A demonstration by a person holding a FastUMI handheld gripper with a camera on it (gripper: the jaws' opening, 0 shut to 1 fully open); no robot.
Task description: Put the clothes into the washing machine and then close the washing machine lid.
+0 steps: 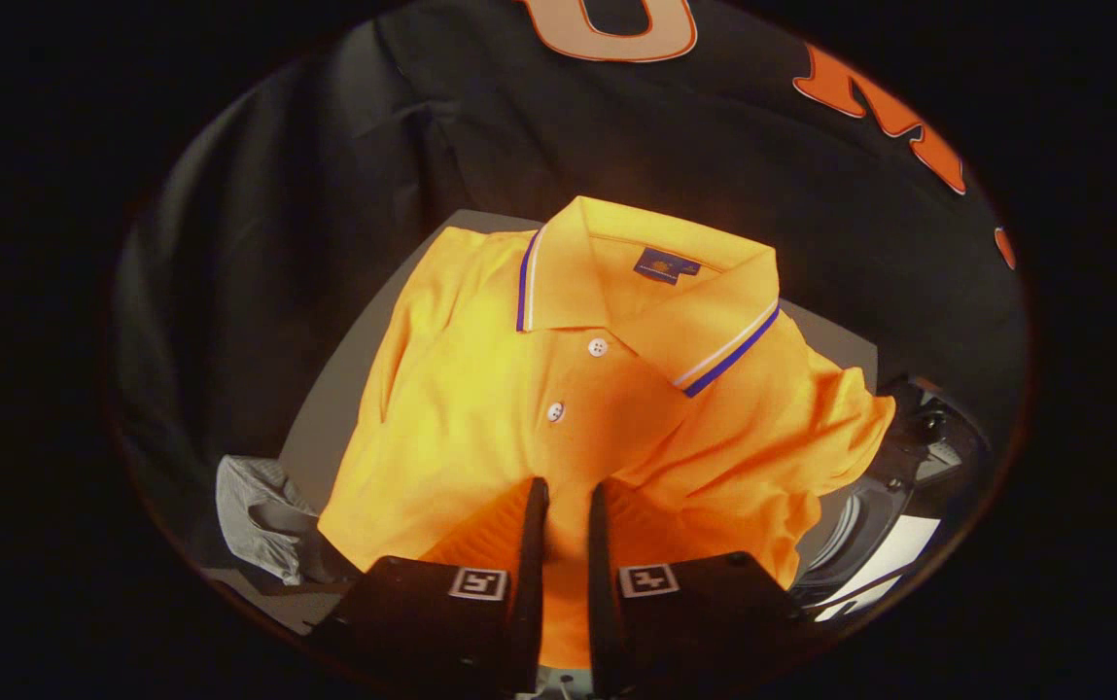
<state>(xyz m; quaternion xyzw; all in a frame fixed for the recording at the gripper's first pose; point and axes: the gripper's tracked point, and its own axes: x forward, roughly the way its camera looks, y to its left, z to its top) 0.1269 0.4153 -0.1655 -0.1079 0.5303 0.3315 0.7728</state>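
Item: orange polo shirt. It is laid folded on a grey bench, front side up, with the collar at the far end and the lower hem nearest the claw. The collar is edged in blue and white stripes, and a small dark blue label is sewn inside the neck. Two white buttons are seen on the placket, one below the other. One sleeve is bunched at the side nearest the washing machine.

Item: claw. Two black fingers are brought nearly together, with only a narrow gap left between them. A strip of the shirt's orange fabric is seen in that gap, at the near hem; whether both fingers are pressing on it cannot be told. Each finger carries a square black-and-white marker on its upper face.

Item: grey garment. A crumpled piece is lying on the bench beside the shirt's near corner, apart from the fingers.

Item: washing machine. A dark and white curved part of it is seen beyond the bench edge, next to the shirt's bunched sleeve.
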